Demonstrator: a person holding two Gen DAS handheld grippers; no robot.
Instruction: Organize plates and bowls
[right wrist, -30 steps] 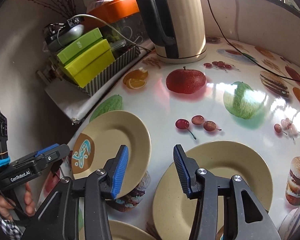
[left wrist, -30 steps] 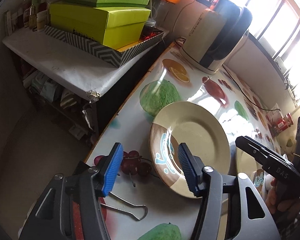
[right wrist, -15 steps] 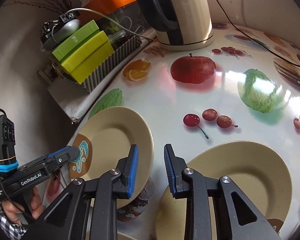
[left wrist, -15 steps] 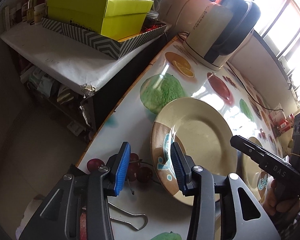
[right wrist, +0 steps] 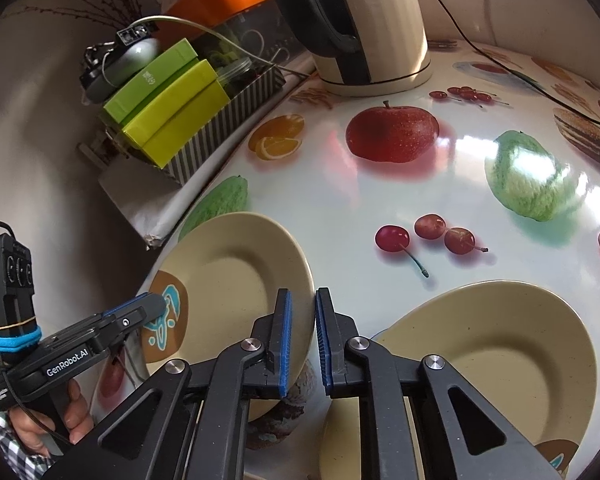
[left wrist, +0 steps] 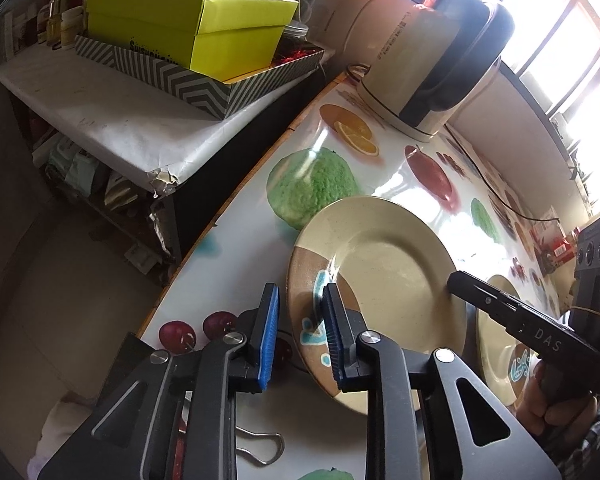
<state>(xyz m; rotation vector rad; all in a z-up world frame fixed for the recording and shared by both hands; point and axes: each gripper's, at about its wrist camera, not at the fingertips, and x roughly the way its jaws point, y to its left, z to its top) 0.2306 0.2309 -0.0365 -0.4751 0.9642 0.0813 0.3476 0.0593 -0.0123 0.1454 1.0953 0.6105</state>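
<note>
Plate (left wrist: 388,264) with the brown patch lay near the fruit-print table's (right wrist: 340,208) left edge; the left gripper (left wrist: 300,332) straddled its near rim and the right gripper (right wrist: 300,332) its opposite rim, jaws narrowed, neither visibly clamped. 1 second plate (right wrist: 492,344) lay just right.

Glossy white table (right wrist: 332,216) printed with fruit pictures. On it: cream electric kettle with black handle (right wrist: 364,20) at far edge; two beige round plates, one near left (right wrist: 236,276), one near right (right wrist: 512,344); wire clip (left wrist: 262,446) nearest.
</note>
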